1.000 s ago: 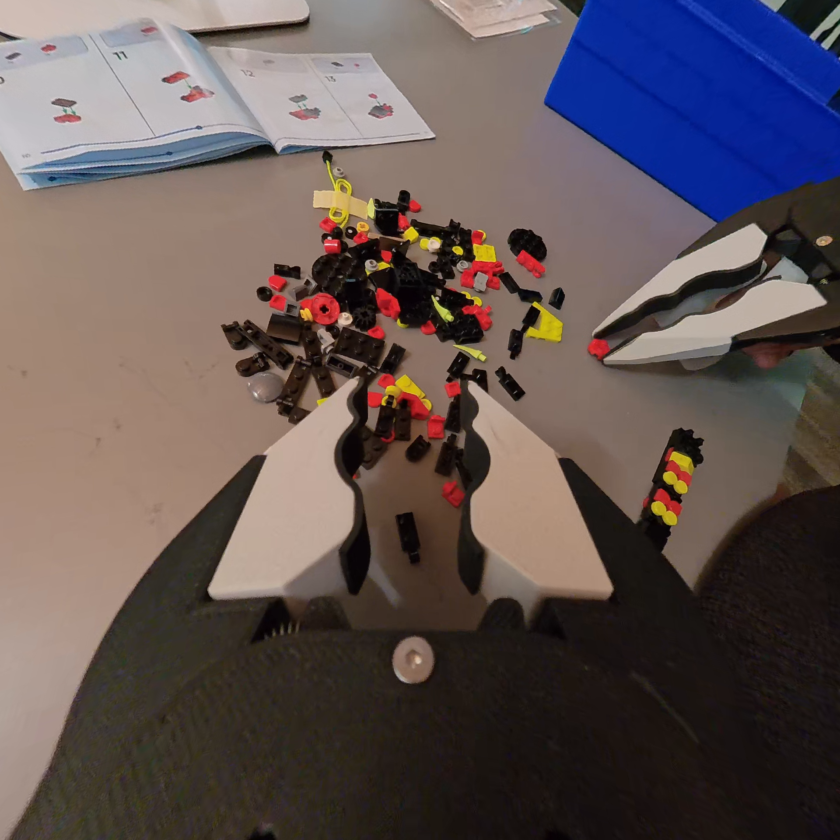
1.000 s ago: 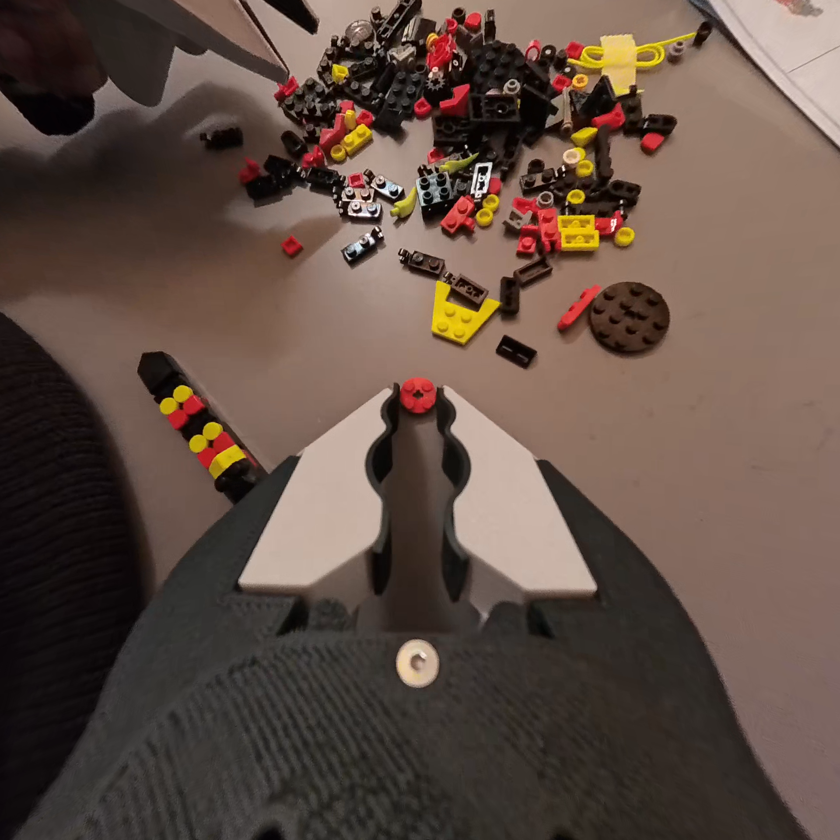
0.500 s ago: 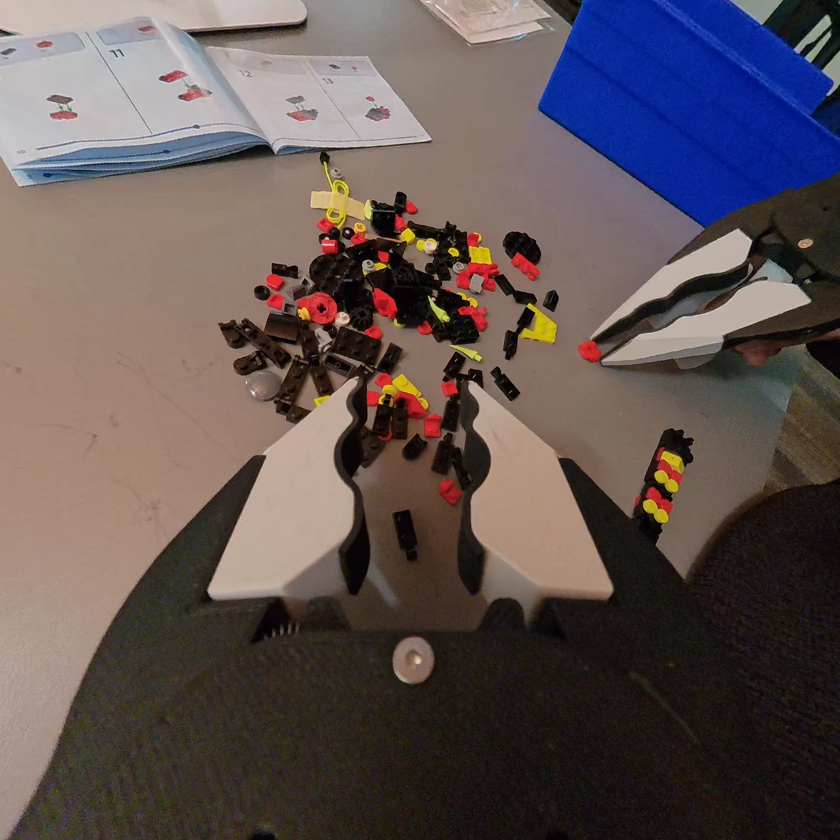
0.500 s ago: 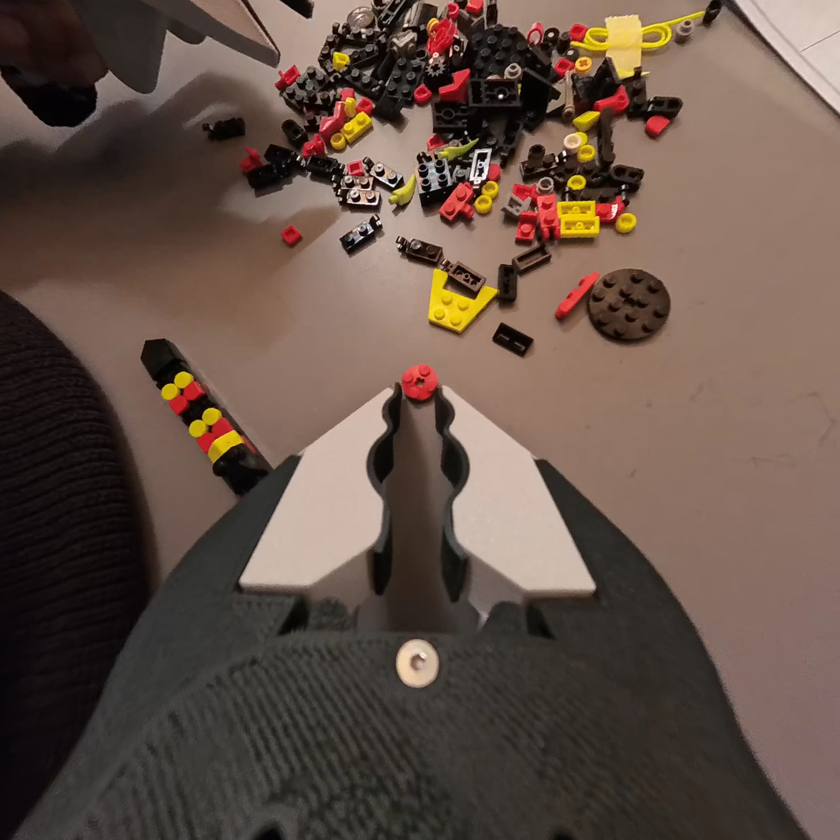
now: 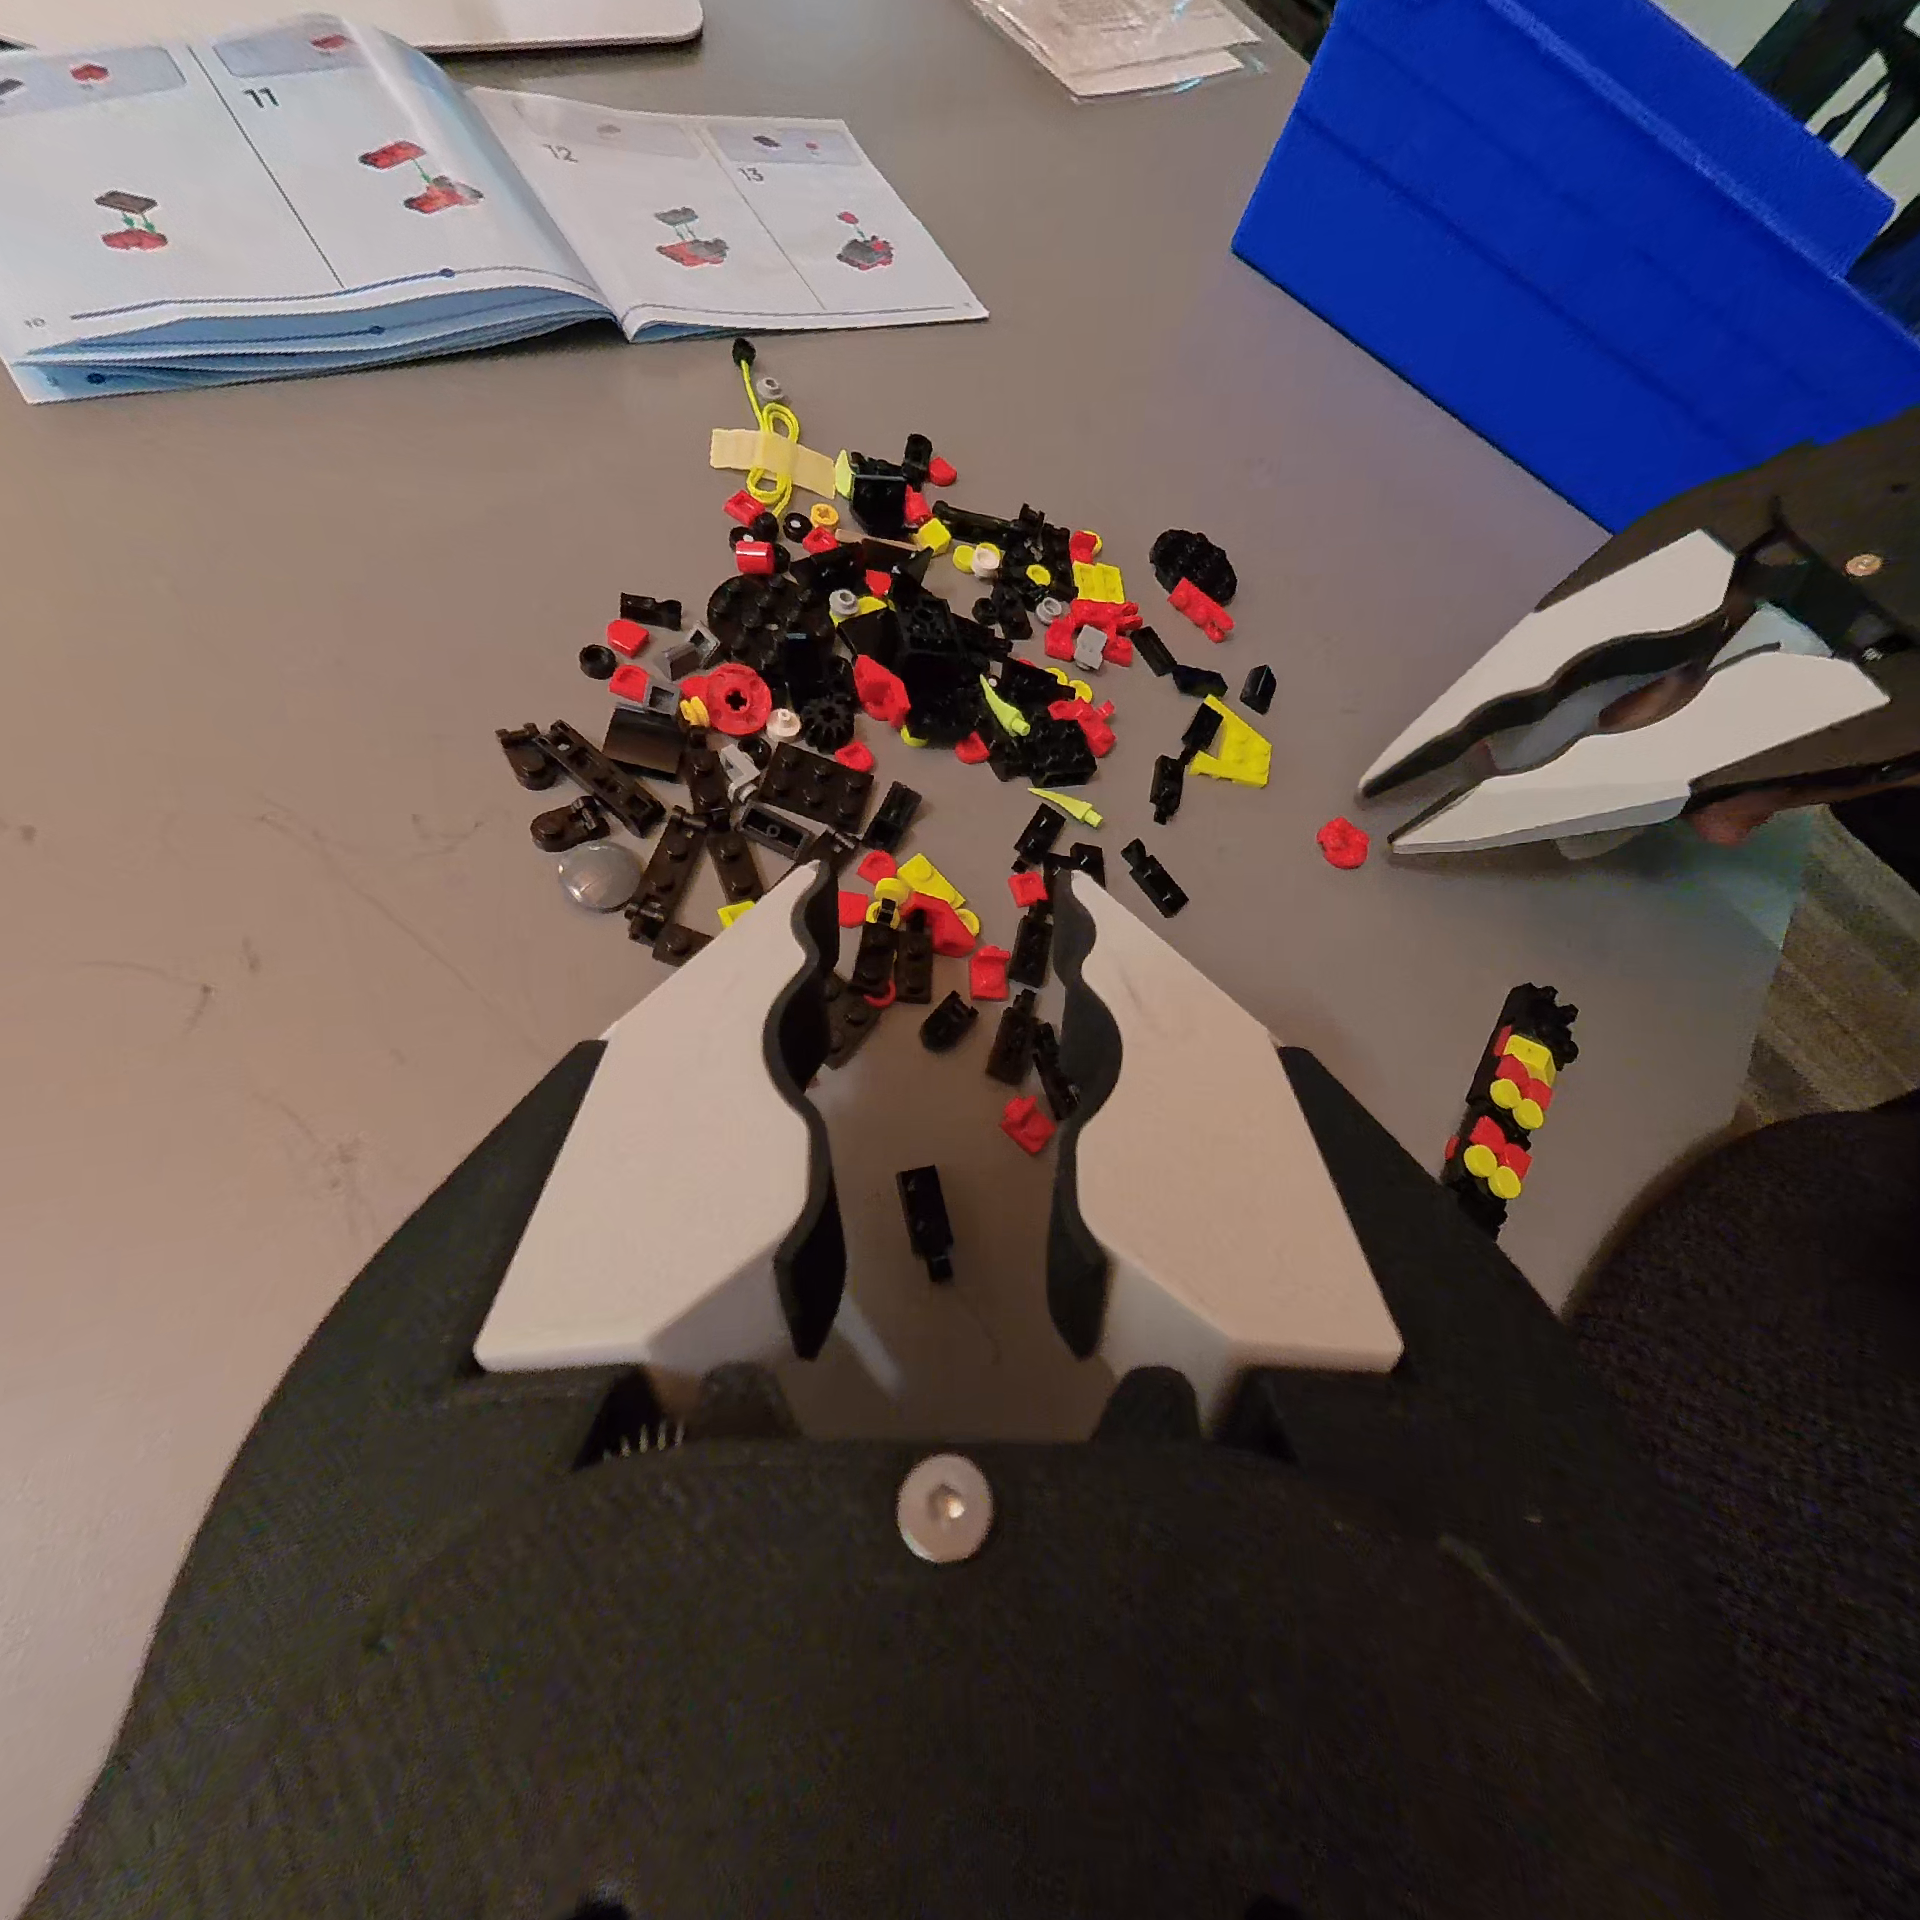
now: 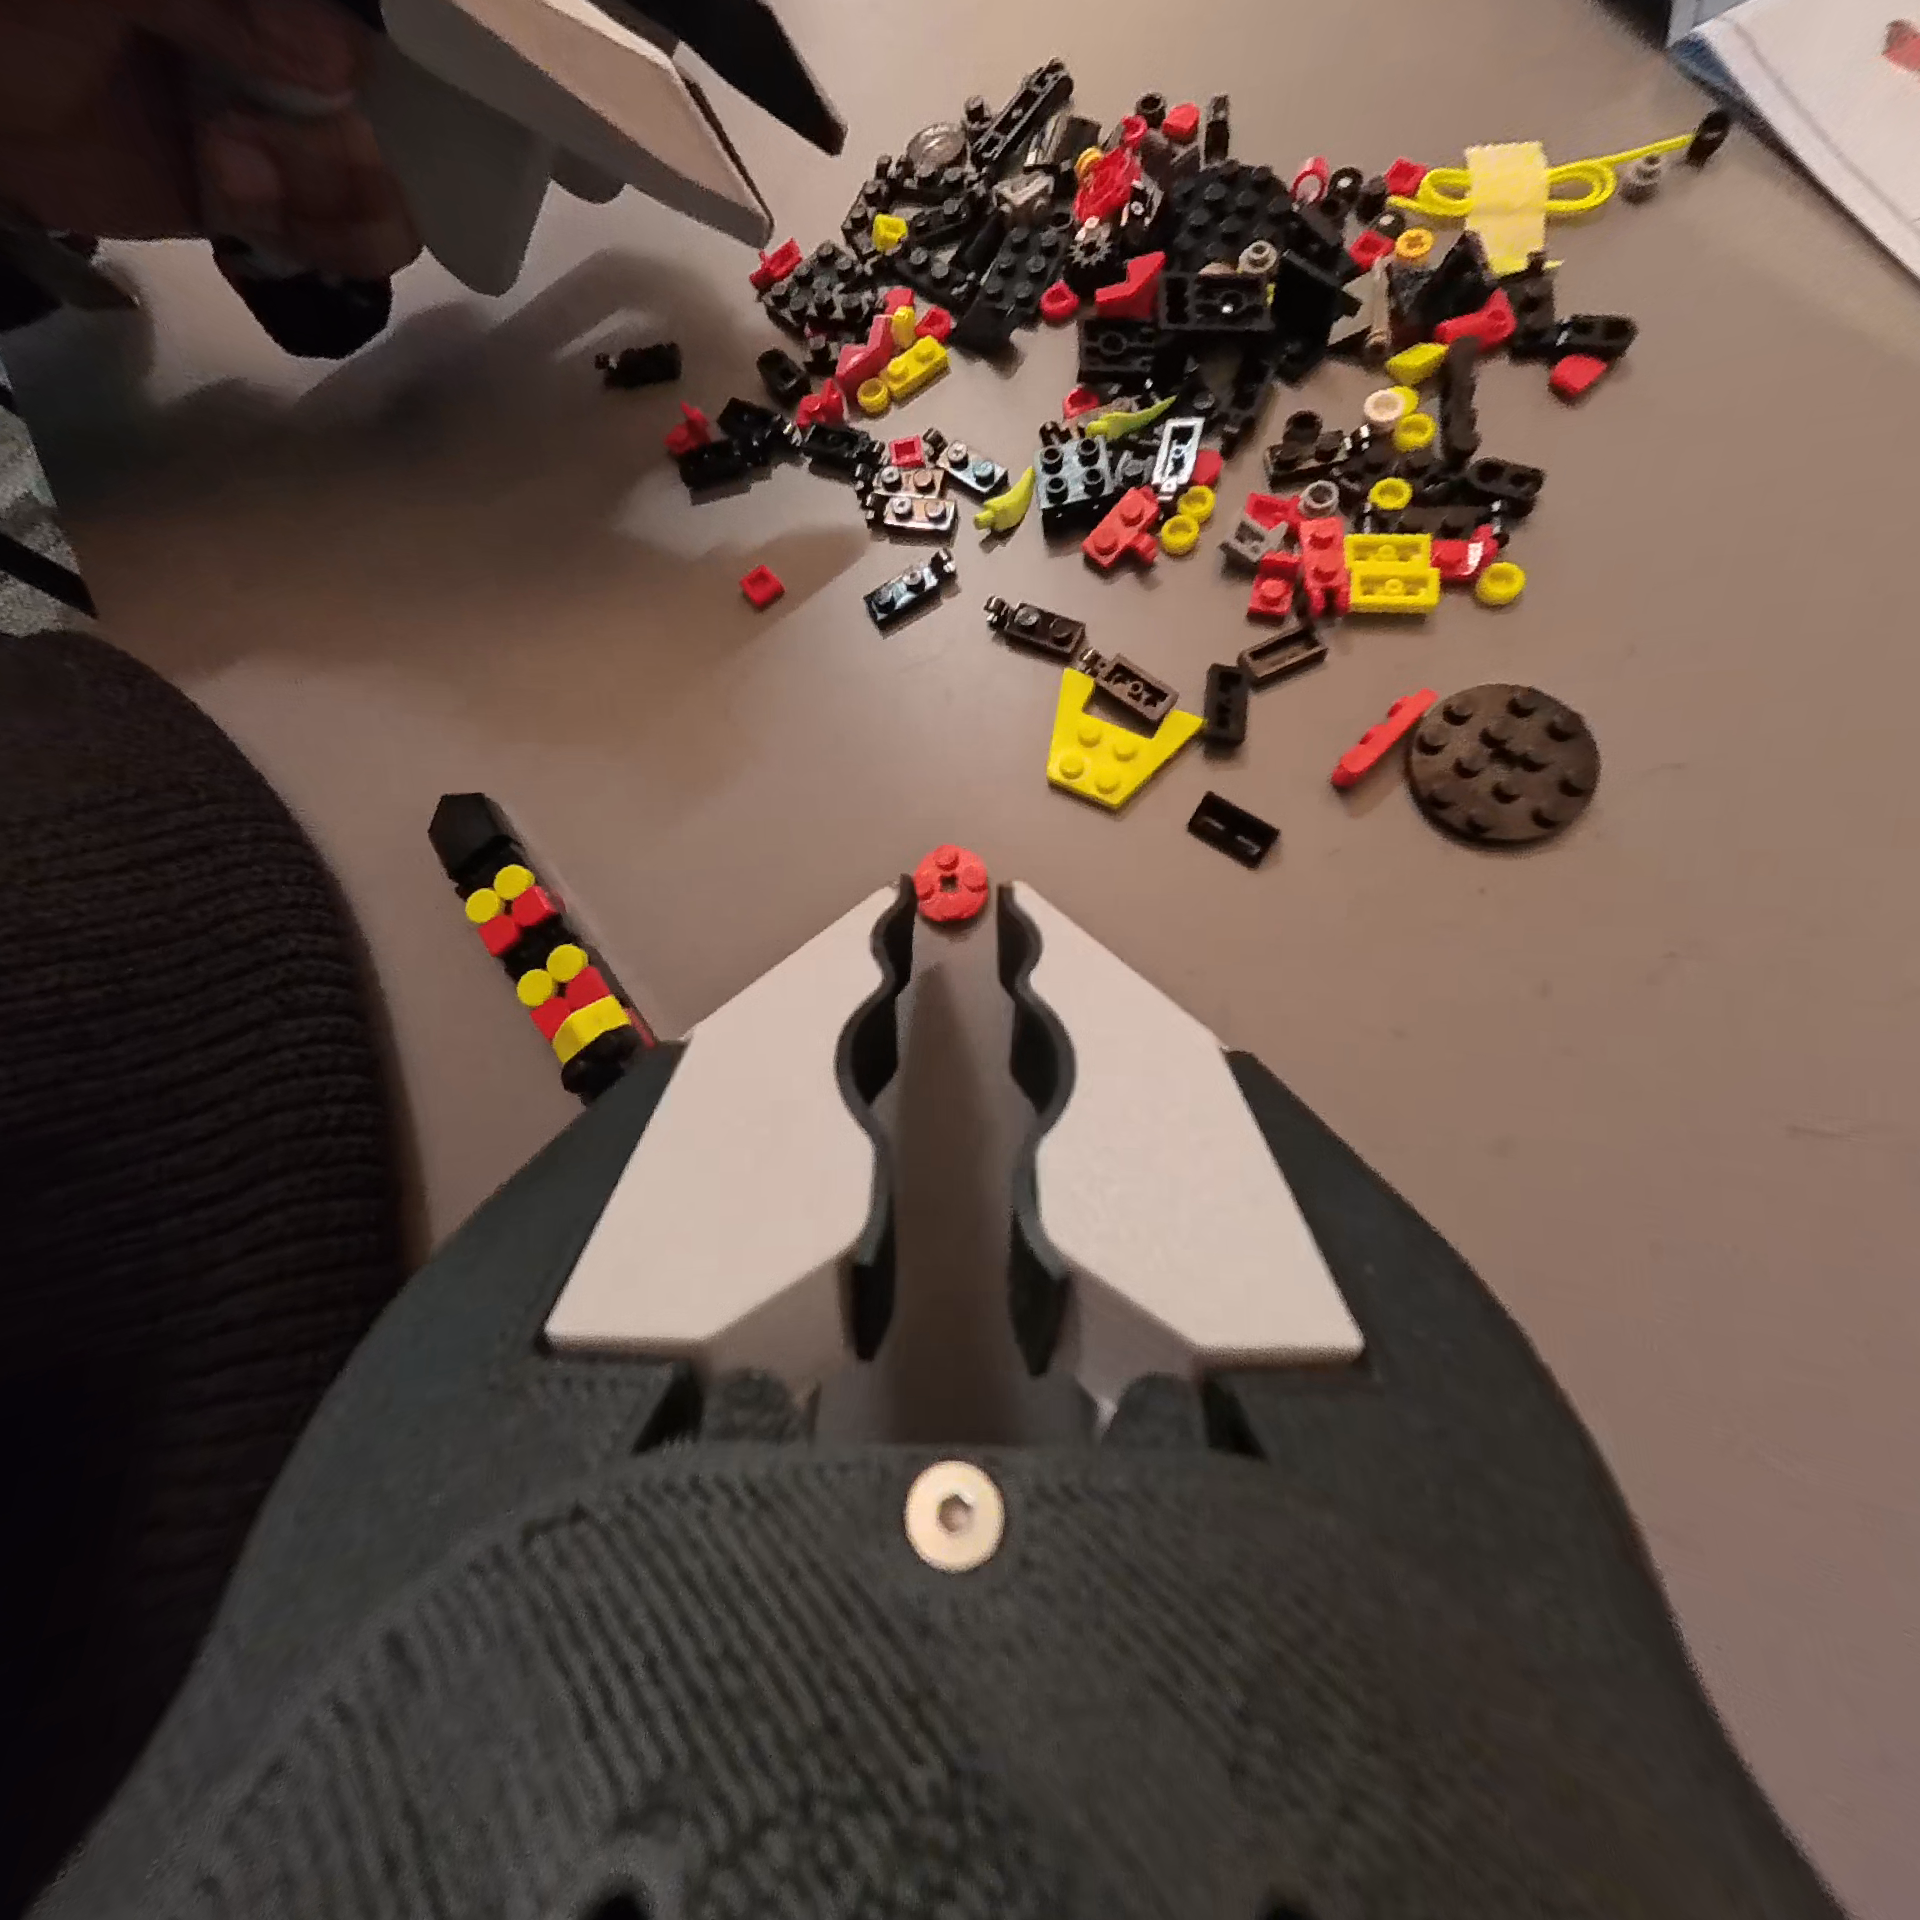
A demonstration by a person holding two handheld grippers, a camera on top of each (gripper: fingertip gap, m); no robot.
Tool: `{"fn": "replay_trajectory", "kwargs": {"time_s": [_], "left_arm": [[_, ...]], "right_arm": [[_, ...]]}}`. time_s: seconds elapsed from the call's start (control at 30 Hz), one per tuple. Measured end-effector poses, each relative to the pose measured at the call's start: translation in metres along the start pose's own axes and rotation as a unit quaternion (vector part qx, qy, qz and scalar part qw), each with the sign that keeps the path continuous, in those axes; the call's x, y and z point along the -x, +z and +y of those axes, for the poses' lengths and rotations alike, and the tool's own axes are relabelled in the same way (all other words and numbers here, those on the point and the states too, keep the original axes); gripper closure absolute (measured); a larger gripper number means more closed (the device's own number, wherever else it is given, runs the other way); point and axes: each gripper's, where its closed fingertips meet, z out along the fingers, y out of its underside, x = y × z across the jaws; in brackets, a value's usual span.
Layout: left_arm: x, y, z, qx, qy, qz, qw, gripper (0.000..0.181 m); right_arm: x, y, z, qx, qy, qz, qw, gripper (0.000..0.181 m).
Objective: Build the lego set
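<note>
A pile of loose black, red and yellow lego pieces (image 5: 894, 686) lies on the grey table (image 5: 260, 935); it also shows in the right wrist view (image 6: 1195, 364). My left gripper (image 5: 940, 883) is open and empty above the pile's near edge, with a small black piece (image 5: 925, 1216) on the table between its fingers. My right gripper (image 6: 951, 896) is slightly open. A small red round plate (image 6: 951, 883) lies at its tips, apart from them in the left wrist view (image 5: 1340, 840). A black bar assembly with red and yellow studs (image 6: 540, 966) lies near the table edge.
An open instruction booklet (image 5: 416, 229) lies at the back left and a blue bin (image 5: 1558, 239) at the back right. A black round plate (image 6: 1501, 769) and a yellow wedge (image 6: 1112, 748) lie at the pile's edge. Dark knit fabric (image 6: 156, 1039) borders the table edge. Some 15 centimeters of space lies between my two pairs of fingers.
My right gripper was shut on the red round plate. Its jaws have parted a little and the plate now lies free on the table at the tips. The left gripper barely moved.
</note>
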Motion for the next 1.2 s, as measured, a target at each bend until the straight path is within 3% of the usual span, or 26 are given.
{"fn": "replay_trajectory", "kwargs": {"time_s": [0.77, 1.2], "left_arm": [[0.000, 0.000, 0.001, 0.002, -0.003, 0.002, 1.000, 0.142], [0.000, 0.000, 0.000, 0.001, -0.006, 0.004, 1.000, 0.142]], "right_arm": [[0.004, 0.008, 0.004, 0.020, -0.023, 0.011, 0.999, 0.161], [-0.014, -0.002, -0.015, -0.040, 0.026, 0.039, 0.998, 0.146]]}}
